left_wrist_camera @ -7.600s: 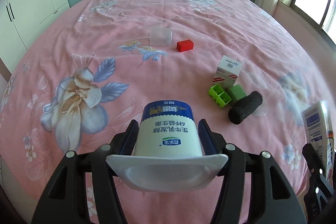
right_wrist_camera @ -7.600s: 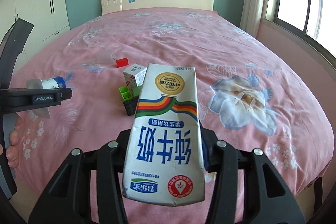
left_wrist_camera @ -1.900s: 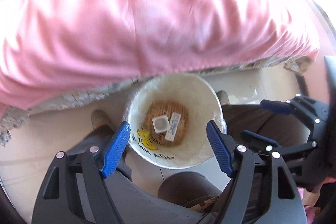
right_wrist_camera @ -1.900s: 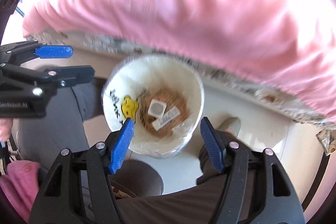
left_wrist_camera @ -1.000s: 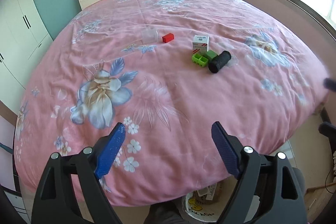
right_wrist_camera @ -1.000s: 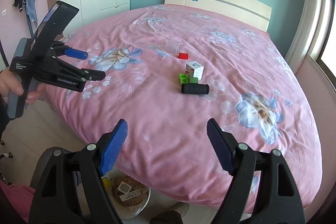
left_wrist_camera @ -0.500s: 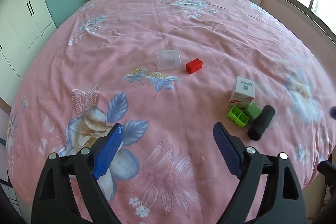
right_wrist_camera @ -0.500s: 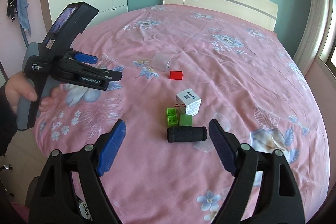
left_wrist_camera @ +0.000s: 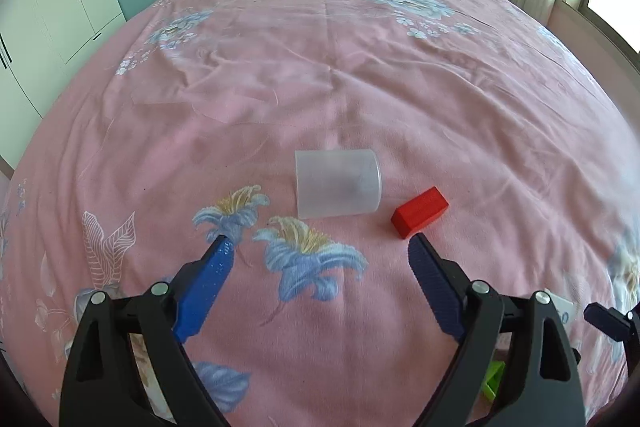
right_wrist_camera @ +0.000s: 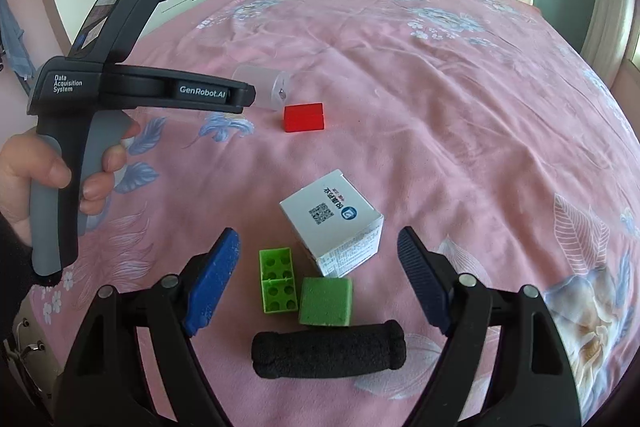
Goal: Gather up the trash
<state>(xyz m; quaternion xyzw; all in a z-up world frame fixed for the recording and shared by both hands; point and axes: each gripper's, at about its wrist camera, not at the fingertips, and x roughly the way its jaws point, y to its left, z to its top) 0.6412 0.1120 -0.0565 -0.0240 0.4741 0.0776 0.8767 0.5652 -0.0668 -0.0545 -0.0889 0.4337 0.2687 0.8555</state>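
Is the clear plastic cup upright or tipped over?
Tipped. The clear plastic cup lies on its side on the pink bedspread, round end facing the red block; looks empty.

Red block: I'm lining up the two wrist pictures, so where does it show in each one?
Left wrist: the red block lies right of centre on the pink bedspread, just beyond the right blue finger.
Right wrist: the same block lies above centre, far beyond the open fingers.
Shared landmark: the clear plastic cup lying on its side just left of it.
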